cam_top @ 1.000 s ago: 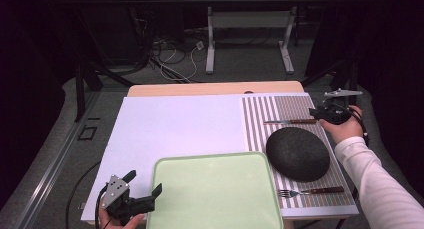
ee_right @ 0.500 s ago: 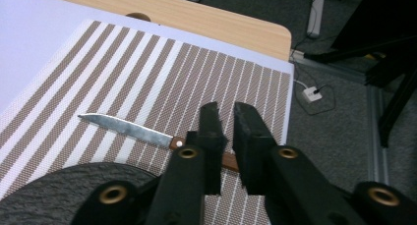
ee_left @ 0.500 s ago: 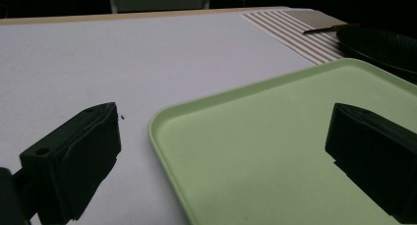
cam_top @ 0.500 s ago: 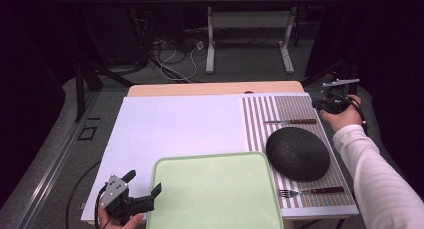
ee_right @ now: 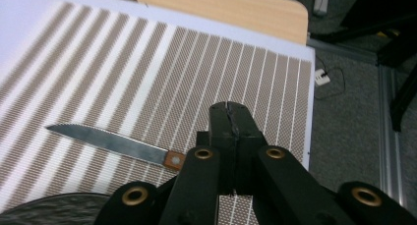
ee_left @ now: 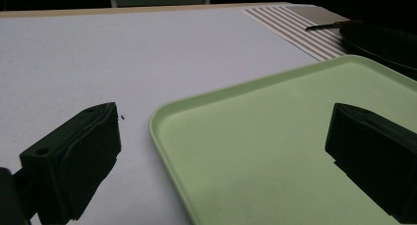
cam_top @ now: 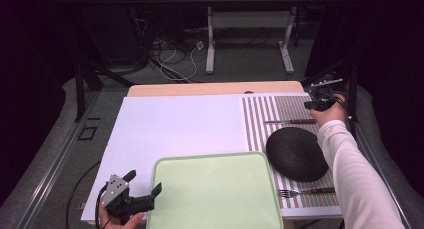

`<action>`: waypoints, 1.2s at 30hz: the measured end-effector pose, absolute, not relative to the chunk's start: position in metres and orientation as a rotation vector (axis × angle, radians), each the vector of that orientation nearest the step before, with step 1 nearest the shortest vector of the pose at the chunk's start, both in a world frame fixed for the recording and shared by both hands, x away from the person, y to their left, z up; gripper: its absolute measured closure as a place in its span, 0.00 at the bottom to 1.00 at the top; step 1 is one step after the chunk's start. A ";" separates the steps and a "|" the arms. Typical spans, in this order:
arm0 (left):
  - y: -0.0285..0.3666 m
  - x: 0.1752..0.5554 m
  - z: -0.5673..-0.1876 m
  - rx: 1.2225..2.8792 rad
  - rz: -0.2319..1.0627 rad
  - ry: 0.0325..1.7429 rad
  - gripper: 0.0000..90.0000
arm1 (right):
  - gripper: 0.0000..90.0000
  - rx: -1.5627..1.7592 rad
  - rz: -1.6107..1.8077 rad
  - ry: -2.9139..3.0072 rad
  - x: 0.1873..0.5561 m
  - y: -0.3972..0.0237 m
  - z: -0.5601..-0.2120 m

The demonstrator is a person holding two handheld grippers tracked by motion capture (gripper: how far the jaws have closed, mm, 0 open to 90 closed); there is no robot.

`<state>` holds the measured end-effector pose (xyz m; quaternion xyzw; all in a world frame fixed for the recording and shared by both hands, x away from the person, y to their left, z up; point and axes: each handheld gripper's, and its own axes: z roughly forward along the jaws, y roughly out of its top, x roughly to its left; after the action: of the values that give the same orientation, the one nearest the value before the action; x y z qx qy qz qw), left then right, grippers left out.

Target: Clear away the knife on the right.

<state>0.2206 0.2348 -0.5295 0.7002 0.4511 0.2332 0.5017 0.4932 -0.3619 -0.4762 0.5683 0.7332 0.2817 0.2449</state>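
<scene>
The right claw [cam_top: 316, 103] has pulled back toward the far right corner of the bench, its jaws just snapped together on nothing; the knife [cam_top: 290, 121] lies unmoved on the striped mat [cam_top: 260, 129], just beside it. The left claw [cam_top: 142, 191] stays put, spread wide at the green tray [cam_top: 215, 189] corner.

Serrated knife [ee_right: 115, 142] flat on striped placemat [ee_right: 206, 72]

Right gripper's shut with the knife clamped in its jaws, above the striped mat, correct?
Not quite. The right gripper is shut above the striped mat, its jaws having just closed, but on nothing. The knife lies flat on the mat beside the jaws, as the right gripper view shows.
</scene>
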 end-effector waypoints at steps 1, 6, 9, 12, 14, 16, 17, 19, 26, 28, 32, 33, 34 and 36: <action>0.235 0.220 -0.530 1.684 0.564 1.095 0.00 | 1.00 1.556 0.751 2.008 0.495 -0.362 -0.480; 0.235 0.221 -0.531 1.673 0.559 1.106 0.00 | 1.00 1.537 0.698 1.990 0.501 -0.362 -0.494; 0.234 0.221 -0.531 1.677 0.559 1.106 0.00 | 1.00 1.561 0.729 1.974 0.503 -0.364 -0.501; 0.234 0.221 -0.531 1.693 0.564 1.101 0.00 | 1.00 1.575 0.697 1.984 0.504 -0.367 -0.511; 0.234 0.222 -0.531 1.688 0.561 1.105 0.00 | 1.00 1.579 0.681 1.984 0.504 -0.368 -0.516; 0.234 0.222 -0.531 1.685 0.560 1.108 0.00 | 1.00 1.593 0.703 1.963 0.504 -0.370 -0.520; 0.234 0.222 -0.531 1.686 0.559 1.108 0.00 | 1.00 1.600 0.700 1.962 0.504 -0.371 -0.522; 0.234 0.222 -0.531 1.687 0.557 1.108 0.00 | 1.00 1.618 0.677 1.956 0.504 -0.374 -0.526; 0.234 0.222 -0.532 1.688 0.556 1.109 0.00 | 1.00 1.659 0.686 1.924 0.503 -0.385 -0.533; 0.234 0.222 -0.532 1.685 0.557 1.110 0.00 | 1.00 1.665 0.679 1.925 0.502 -0.388 -0.537; 0.233 0.223 -0.532 1.680 0.553 1.112 0.00 | 1.00 1.672 0.669 1.917 0.502 -0.390 -0.540; 0.233 0.223 -0.532 1.681 0.553 1.111 0.00 | 1.00 1.671 0.666 1.920 0.502 -0.390 -0.540; 0.233 0.223 -0.532 1.681 0.552 1.111 0.00 | 1.00 1.675 0.666 1.921 0.502 -0.390 -0.540; 0.233 0.223 -0.532 1.682 0.552 1.110 0.00 | 1.00 1.679 0.666 1.925 0.501 -0.391 -0.539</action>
<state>0.2230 0.2325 -0.5323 0.6961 0.4596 0.2285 0.5020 0.5015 -0.3906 -0.5393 0.6162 0.7065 0.2442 0.2481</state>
